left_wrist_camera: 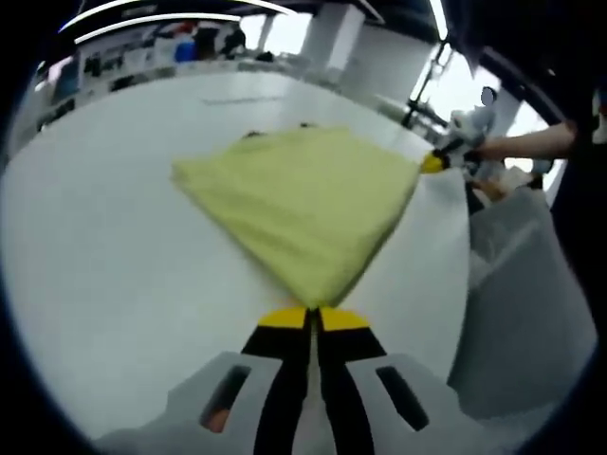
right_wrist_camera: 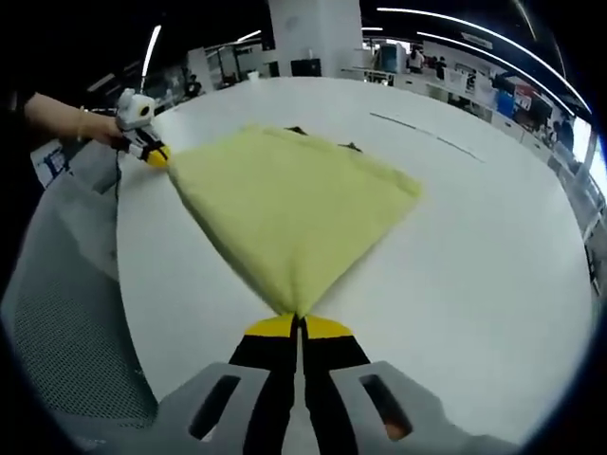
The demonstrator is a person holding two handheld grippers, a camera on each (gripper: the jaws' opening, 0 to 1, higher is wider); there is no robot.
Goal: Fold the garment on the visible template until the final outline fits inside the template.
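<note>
A pale yellow garment [left_wrist_camera: 303, 204] lies folded on the white table [left_wrist_camera: 114, 246], its near edge stretched between both grippers. My left gripper [left_wrist_camera: 313, 311] is shut on one corner of it. In the left gripper view, the right gripper [left_wrist_camera: 434, 162] pinches the other corner at the right, held by a hand. In the right gripper view, my right gripper [right_wrist_camera: 297, 319] is shut on its corner of the garment [right_wrist_camera: 285, 204], and the left gripper [right_wrist_camera: 155, 155] grips the far-left corner. Small dark marks [right_wrist_camera: 296, 130] peek out from under the garment's far edge.
Grey mesh fabric [left_wrist_camera: 517, 313] hangs beside the table edge near the person, also seen in the right gripper view [right_wrist_camera: 57, 313]. A thin dark line [right_wrist_camera: 422, 130] runs across the far table. Shelves and a pillar [right_wrist_camera: 313, 38] stand beyond.
</note>
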